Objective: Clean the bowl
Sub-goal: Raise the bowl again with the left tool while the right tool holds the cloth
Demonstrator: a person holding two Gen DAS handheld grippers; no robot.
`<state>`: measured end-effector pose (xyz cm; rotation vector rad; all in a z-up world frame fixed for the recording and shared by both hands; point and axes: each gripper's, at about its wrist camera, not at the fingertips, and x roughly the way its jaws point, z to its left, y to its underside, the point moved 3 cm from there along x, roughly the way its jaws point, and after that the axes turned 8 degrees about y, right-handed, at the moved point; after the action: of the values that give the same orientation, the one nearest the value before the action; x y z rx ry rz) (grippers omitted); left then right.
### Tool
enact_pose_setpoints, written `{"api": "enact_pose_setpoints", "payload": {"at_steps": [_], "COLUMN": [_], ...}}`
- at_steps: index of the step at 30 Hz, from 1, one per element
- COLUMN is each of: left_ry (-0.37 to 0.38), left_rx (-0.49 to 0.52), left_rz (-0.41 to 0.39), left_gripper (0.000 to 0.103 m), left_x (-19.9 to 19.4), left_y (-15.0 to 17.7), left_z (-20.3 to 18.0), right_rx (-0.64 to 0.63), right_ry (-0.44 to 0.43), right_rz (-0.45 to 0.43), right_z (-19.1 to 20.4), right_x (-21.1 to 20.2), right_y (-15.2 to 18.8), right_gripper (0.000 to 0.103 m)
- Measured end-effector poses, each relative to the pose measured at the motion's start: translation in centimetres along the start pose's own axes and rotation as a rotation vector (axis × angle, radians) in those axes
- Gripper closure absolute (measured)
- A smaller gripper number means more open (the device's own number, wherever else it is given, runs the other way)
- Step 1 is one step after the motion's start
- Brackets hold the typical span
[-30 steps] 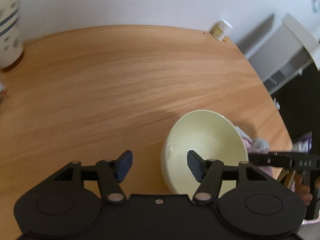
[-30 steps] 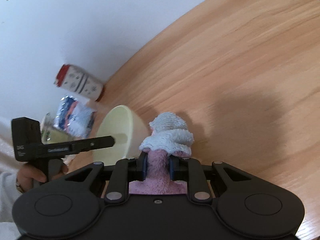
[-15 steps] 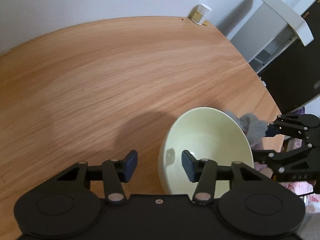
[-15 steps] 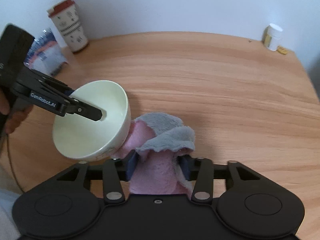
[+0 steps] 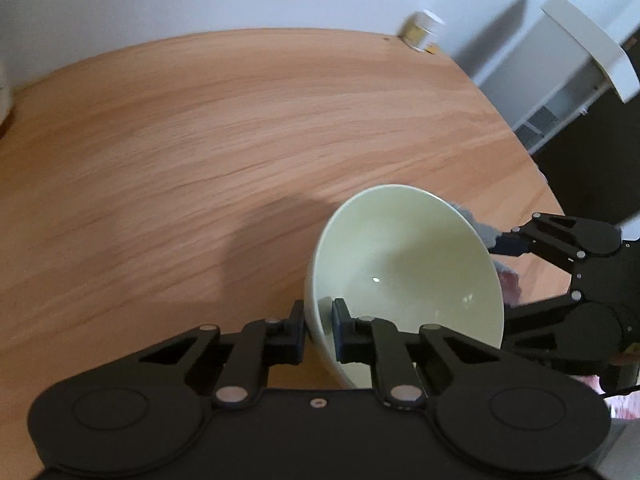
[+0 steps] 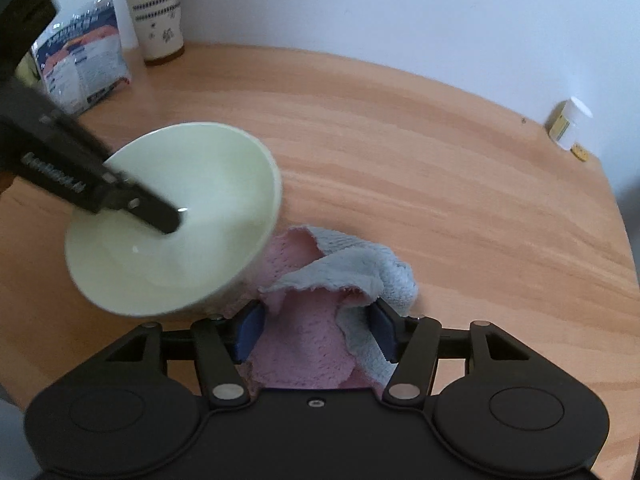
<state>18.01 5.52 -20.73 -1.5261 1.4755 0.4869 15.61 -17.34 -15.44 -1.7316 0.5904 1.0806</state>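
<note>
A pale green bowl (image 5: 404,264) is held tilted above the wooden table (image 5: 200,140). My left gripper (image 5: 319,328) is shut on the bowl's near rim, one finger inside and one outside. The bowl also shows in the right wrist view (image 6: 176,216) with the left gripper's finger inside it. A pink and grey cloth (image 6: 320,312) lies between the fingers of my right gripper (image 6: 316,334), whose jaws stand wide apart, just right of and below the bowl. The right gripper also shows in the left wrist view (image 5: 508,245) behind the bowl.
A patterned cup (image 6: 154,8) and a plastic packet (image 6: 80,68) stand at the table's back left. A small white jar (image 6: 570,122) stands at the back right edge. A white shelf unit (image 5: 572,68) stands beyond the table's right edge.
My left gripper has closed on the bowl's rim. My right gripper's jaws have opened wider around the cloth. The bowl has tilted more towards the right gripper.
</note>
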Motion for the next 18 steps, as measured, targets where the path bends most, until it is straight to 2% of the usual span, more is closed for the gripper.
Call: {"api": "enact_pose_setpoints", "payload": {"at_steps": [2, 5, 6, 7, 8, 11, 14, 17, 18], "left_ry": [0.019, 0.027, 0.024, 0.025, 0.02, 0.01, 0.028, 0.07, 0.085], "left_rx": [-0.087, -0.238, -0.268, -0.288, -0.309, -0.391, -0.522, -0.64, -0.671], "left_rz": [-0.036, -0.11, -0.13, -0.14, -0.153, -0.187, -0.249, -0.327, -0.347], "left_gripper": [0.093, 0.094, 0.093, 0.093, 0.093, 0.093, 0.092, 0.092, 0.092], "left_x": [-0.8, -2.0, -2.3, -2.5, -2.7, -3.4, -4.2, -5.0, -5.2], "left_y": [0.8, 2.2, 2.5, 2.7, 3.1, 4.3, 5.7, 6.8, 7.0], "left_z": [0.7, 2.0, 2.1, 2.3, 2.4, 2.8, 3.7, 4.0, 3.9], "right_rx": [-0.012, -0.054, -0.049, -0.043, -0.032, 0.037, 0.187, 0.415, 0.531], "right_ry": [-0.024, -0.071, -0.077, -0.083, -0.092, -0.155, -0.248, -0.387, -0.458], "right_rz": [-0.027, -0.059, -0.062, -0.061, -0.057, -0.029, -0.007, -0.014, -0.015], "right_z": [-0.3, -0.8, -1.0, -1.3, -1.6, -3.2, -5.5, -8.1, -9.2], "right_x": [0.2, 0.1, 0.1, 0.1, 0.1, 0.4, -0.2, -1.7, -2.2], "right_y": [0.1, 0.0, -0.1, -0.2, -0.4, -1.0, -1.3, -1.4, -1.4], "right_gripper": [0.04, 0.055, 0.063, 0.076, 0.082, 0.085, 0.086, 0.086, 0.086]}}
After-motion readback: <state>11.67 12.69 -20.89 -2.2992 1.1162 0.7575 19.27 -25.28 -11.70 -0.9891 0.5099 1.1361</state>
